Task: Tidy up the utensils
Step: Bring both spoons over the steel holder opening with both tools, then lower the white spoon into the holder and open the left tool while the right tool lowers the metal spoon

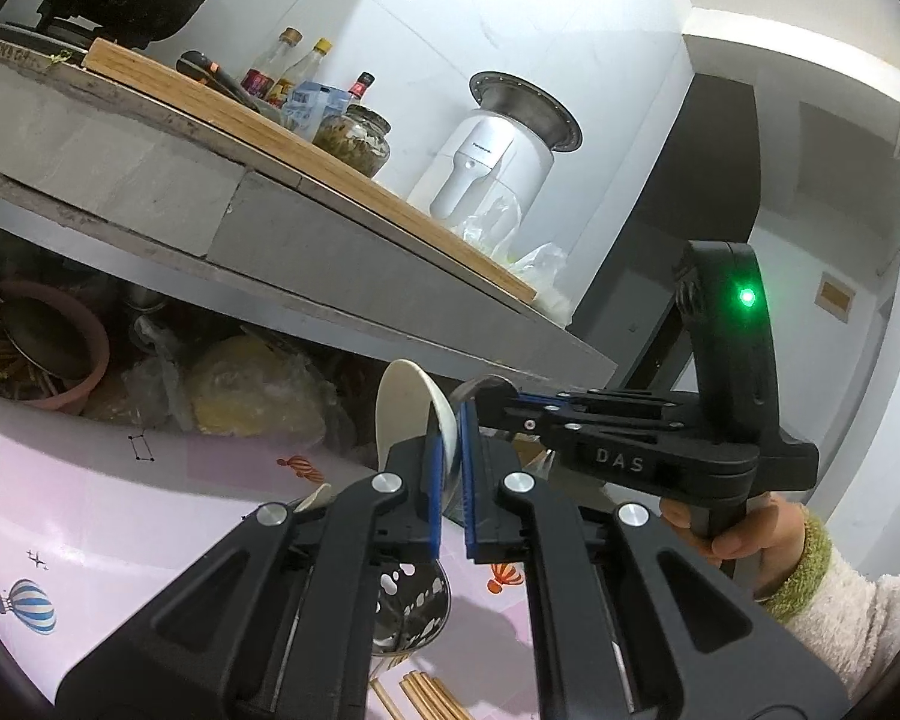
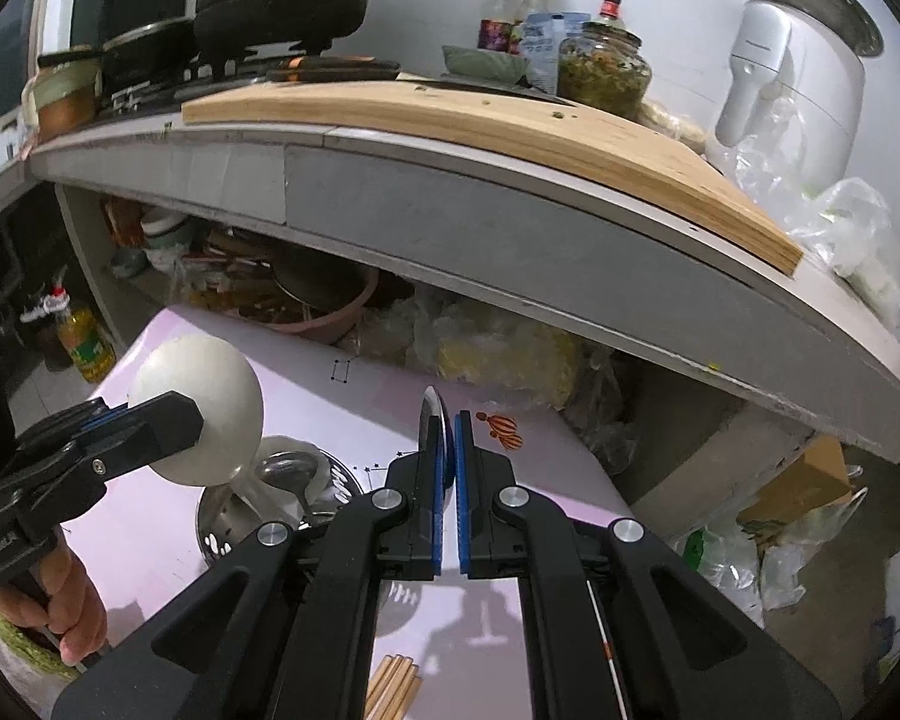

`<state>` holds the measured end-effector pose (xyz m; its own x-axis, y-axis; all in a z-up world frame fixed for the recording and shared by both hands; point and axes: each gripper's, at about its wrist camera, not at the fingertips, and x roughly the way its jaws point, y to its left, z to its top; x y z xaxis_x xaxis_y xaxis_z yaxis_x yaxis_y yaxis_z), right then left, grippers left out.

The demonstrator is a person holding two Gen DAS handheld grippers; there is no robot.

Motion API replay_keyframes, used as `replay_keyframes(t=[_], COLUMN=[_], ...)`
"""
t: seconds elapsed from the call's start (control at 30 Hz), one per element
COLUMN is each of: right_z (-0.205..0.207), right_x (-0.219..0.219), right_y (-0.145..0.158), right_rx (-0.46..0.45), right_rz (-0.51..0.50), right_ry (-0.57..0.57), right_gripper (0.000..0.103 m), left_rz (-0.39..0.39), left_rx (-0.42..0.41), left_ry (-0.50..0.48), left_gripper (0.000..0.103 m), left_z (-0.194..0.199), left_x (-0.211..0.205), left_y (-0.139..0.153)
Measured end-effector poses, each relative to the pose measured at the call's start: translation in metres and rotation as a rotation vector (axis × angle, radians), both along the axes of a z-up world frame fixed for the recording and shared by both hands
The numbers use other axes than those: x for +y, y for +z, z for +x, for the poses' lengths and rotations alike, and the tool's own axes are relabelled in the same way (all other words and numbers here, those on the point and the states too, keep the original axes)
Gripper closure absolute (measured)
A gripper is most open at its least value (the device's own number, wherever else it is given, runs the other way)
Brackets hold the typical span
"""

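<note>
Left tongs (image 1: 450,468) closed tight on the edge of a white ceramic spoon (image 1: 405,405), bowl sticking up above the blue pads (image 1: 432,480). From the right wrist view the same spoon (image 2: 201,411) shows its rounded back, held in the air above the perforated steel basket (image 2: 234,516).

Right tongs (image 2: 448,480) also closed, pinching a metal spoon (image 2: 435,420) edge-on between the pads; only its thin shiny rim shows. In the left wrist view the right tongs (image 1: 471,414) come in from the right, tips just beside the white spoon, with the metal spoon's handle (image 1: 480,387) curving out above them. A hand (image 1: 732,525) with a green cuff grips that tool.

Landmark is the steel basket (image 1: 414,606), sitting on the pink balloon-print table (image 1: 150,480). Inside the basket: another white spoon (image 2: 258,486) and a metal spoon (image 2: 288,471). Wooden chopsticks (image 2: 396,684) lie on the table near the basket, on the camera side. Both held spoons are above the basket, not touching it. Beyond the basket is a grey kitchen counter (image 2: 510,240) with a wooden board (image 2: 510,126) on top.
</note>
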<state>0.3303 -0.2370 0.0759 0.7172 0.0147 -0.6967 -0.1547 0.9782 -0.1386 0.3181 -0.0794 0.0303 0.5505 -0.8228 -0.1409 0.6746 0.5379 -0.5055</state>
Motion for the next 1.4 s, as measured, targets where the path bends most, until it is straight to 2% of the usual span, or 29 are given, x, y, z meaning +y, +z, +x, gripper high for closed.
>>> replay_keyframes(t=[0.37, 0.53, 0.8, 1.4], right_z=[0.003, 0.003, 0.006, 0.012], right_x=[0.033, 0.049, 0.063, 0.056], right_y=[-0.014, -0.024, -0.042, -0.066], right_rx=[0.023, 0.031, 0.085, 0.184], right_rz=[-0.111, -0.164, -0.155, -0.069], right_ry=[0.065, 0.104, 0.14, 0.132], right_gripper=[0.099, 0.099, 0.099, 0.099], left_rz=[-0.012, 0.014, 0.062, 0.09], left_rx=[0.024, 0.035, 0.057, 0.075], left_ry=[0.011, 0.025, 0.059, 0.058], left_gripper=[0.098, 0.097, 0.097, 0.096], left_z=[-0.001, -0.004, -0.007, -0.003], left_x=[0.009, 0.01, 0.013, 0.016], left_y=[-0.018, -0.021, -0.028, -0.03])
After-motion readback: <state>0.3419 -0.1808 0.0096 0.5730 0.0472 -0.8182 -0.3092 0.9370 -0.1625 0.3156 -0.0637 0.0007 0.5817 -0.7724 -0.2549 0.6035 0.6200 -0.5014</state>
